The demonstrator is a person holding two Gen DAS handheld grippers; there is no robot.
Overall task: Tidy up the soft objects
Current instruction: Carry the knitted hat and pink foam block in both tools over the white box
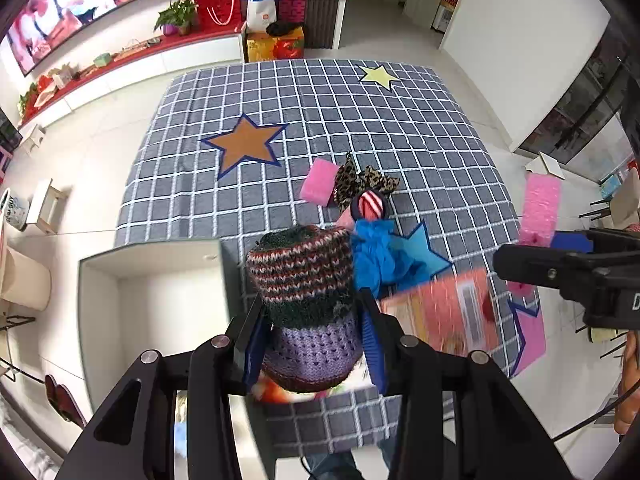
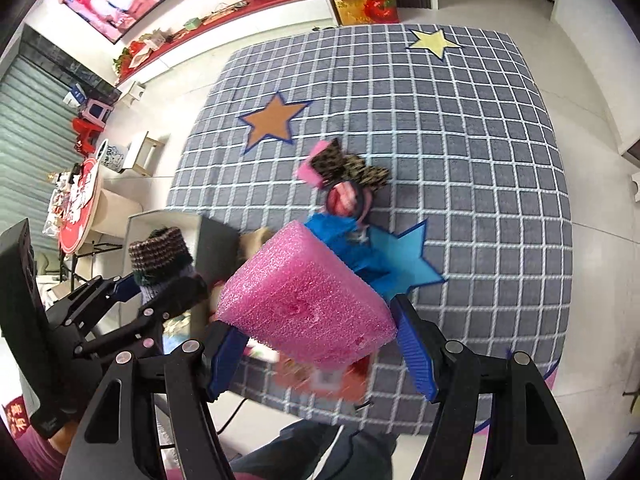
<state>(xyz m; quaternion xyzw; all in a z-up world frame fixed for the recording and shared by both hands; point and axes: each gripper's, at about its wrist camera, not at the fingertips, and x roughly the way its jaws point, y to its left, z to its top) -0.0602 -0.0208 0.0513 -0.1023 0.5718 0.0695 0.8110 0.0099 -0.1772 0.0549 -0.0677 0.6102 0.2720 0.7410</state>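
— What does the left gripper (image 1: 312,336) hold?
— It pinches a striped knitted hat (image 1: 306,300), lifted beside the white box (image 1: 100,280).
— And the right gripper (image 2: 320,344)?
— Its jaws squeeze a pink foam block (image 2: 304,300), high above the checked cloth (image 2: 460,152), near the blue star (image 2: 408,256).

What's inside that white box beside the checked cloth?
The white box looks bare on the inside walls and floor that show. Its near right corner is hidden behind the knitted hat in the left gripper, so I can't tell what lies there.
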